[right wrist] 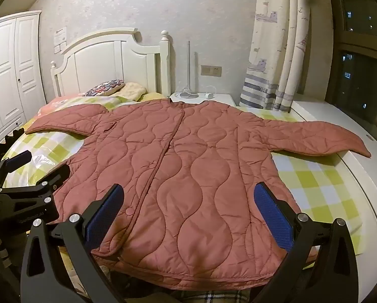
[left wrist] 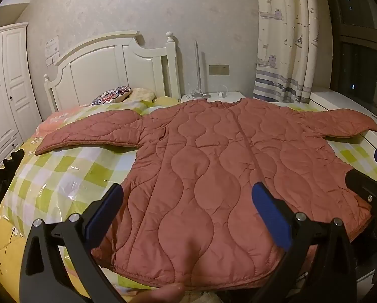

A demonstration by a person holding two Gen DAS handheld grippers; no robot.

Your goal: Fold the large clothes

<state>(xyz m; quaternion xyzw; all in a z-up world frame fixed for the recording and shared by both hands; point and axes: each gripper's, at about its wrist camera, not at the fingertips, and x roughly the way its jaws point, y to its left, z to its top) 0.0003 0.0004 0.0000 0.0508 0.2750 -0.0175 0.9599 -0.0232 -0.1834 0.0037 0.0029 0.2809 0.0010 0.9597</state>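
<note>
Jacket (left wrist: pixel 201 171) lay flat on the bed (left wrist: pixel 62 166), filling the frame centre. Left gripper (left wrist: pixel 188 194) and right gripper (right wrist: pixel 188 194) stood wide open above its hem, holding nothing.

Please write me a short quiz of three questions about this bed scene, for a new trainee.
1. True or false: the reddish-brown quilted jacket lies spread flat with both sleeves out.
2. Which lies under the jacket? A) bare wood B) green-and-white checked bedcover C) grey carpet
3. Fill in: both the left tongs and the right tongs are ____ and grip nothing.

Key: 1 true; 2 B; 3 open.
</note>
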